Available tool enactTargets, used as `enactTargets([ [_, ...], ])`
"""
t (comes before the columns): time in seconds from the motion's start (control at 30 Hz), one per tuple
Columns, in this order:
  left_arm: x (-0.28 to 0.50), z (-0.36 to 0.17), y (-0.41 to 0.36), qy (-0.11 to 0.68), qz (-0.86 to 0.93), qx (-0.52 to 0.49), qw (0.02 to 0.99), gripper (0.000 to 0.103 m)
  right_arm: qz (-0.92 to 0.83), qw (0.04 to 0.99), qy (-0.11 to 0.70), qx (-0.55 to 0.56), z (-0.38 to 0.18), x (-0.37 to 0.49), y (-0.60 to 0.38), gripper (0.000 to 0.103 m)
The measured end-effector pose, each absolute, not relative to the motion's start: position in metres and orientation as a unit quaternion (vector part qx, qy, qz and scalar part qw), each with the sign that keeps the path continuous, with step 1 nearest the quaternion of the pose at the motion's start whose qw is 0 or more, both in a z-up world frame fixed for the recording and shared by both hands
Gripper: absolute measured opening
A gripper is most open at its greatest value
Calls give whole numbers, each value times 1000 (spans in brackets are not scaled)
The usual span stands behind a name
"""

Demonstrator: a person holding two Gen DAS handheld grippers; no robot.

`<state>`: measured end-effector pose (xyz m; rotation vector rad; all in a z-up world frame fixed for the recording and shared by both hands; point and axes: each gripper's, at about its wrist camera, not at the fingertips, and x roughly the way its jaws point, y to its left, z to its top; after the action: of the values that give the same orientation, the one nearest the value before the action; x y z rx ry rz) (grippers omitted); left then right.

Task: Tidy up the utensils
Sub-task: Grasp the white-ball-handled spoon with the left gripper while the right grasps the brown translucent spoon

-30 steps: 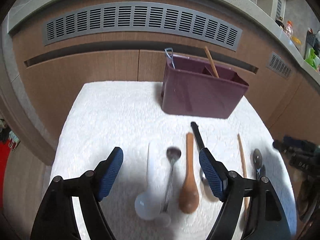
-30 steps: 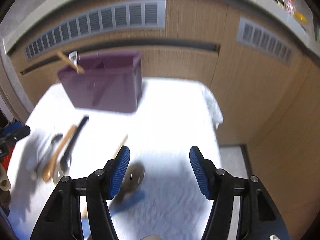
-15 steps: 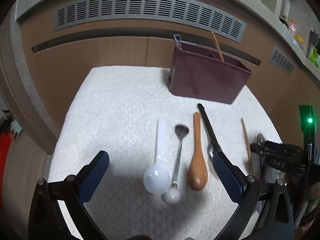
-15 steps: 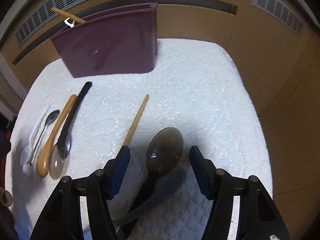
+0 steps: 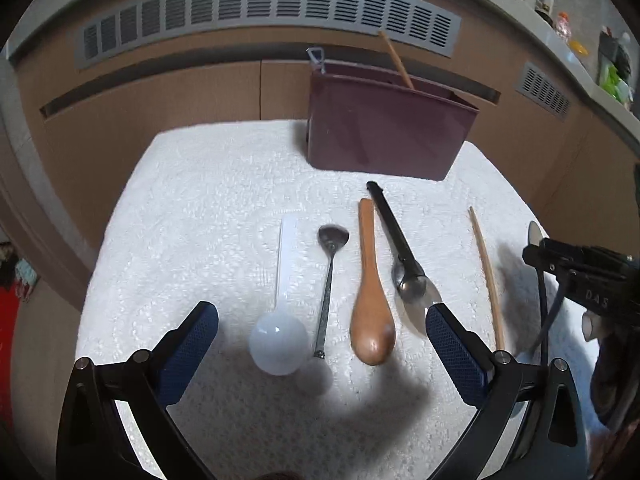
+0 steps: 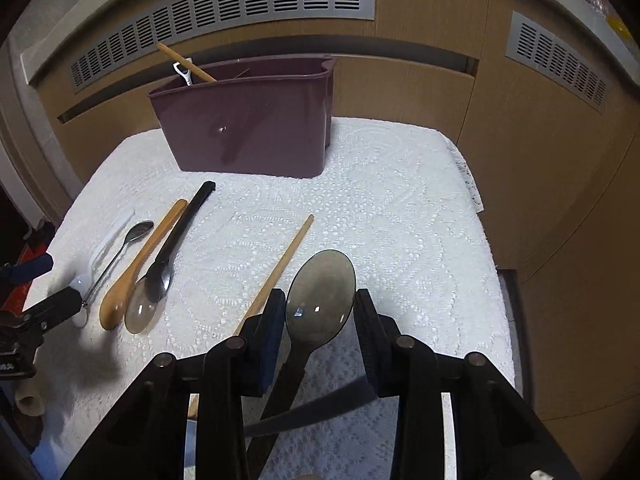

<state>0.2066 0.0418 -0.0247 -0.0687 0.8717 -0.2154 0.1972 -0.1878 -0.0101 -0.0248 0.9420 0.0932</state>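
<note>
A maroon utensil holder [image 5: 384,128] [image 6: 248,120] stands at the back of the white cloth, with a chopstick and a small metal tool in it. In front lie a white spoon [image 5: 280,320], a small metal spoon [image 5: 330,264], a wooden spoon [image 5: 370,300], a black-handled clear spoon [image 5: 404,264] and a wooden chopstick [image 5: 486,276]. My left gripper [image 5: 320,344] is open above the near spoons. My right gripper [image 6: 320,320] has closed in on the neck of a dark translucent spoon [image 6: 322,296], whose bowl sticks out ahead of the fingers.
The white textured cloth [image 6: 400,208] covers a small table, with wooden cabinet fronts and grey vents [image 5: 264,4] behind. The floor drops off past the right edge [image 6: 480,208]. The right gripper's body shows in the left wrist view [image 5: 580,276].
My right gripper has narrowed from wide open to closed around the dark spoon. My left gripper stayed open and hovers over the row of spoons.
</note>
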Motion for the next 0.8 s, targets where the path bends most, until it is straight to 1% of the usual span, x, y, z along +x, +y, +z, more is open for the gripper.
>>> enactTargets([
  [0.03, 208, -25, 44, 422, -106, -41, 899, 100, 47, 890, 454, -11, -11, 197, -188, 33],
  [0.1, 215, -24, 41, 424, -109, -23, 899, 72, 49, 889, 455, -7, -12, 196, -190, 33],
  [0.13, 220, -25, 39, 433, -114, -14, 894, 51, 49, 889, 454, -5, -12, 196, -191, 33],
  [0.17, 225, -25, 39, 441, -128, -17, 888, 39, 50, 890, 454, -4, -12, 195, -192, 33],
  [0.2, 232, -25, 40, 451, -147, -24, 880, 35, 51, 890, 453, -4, -12, 194, -192, 33],
  [0.23, 239, -24, 41, 457, -153, -24, 876, 33, 52, 891, 451, -4, -11, 193, -193, 33],
  [0.37, 248, -17, 43, 477, -177, -28, 861, 33, 53, 893, 447, -3, -8, 189, -196, 33],
  [0.47, 222, -17, 39, 465, -175, 7, 868, 33, 54, 895, 443, -1, -6, 186, -200, 33],
  [0.6, 187, -27, 37, 457, -144, 11, 878, 33, 55, 894, 446, -3, -8, 188, -200, 33],
  [0.8, 179, -42, 39, 448, -107, 8, 888, 33, 51, 892, 449, -10, -8, 189, -194, 33],
])
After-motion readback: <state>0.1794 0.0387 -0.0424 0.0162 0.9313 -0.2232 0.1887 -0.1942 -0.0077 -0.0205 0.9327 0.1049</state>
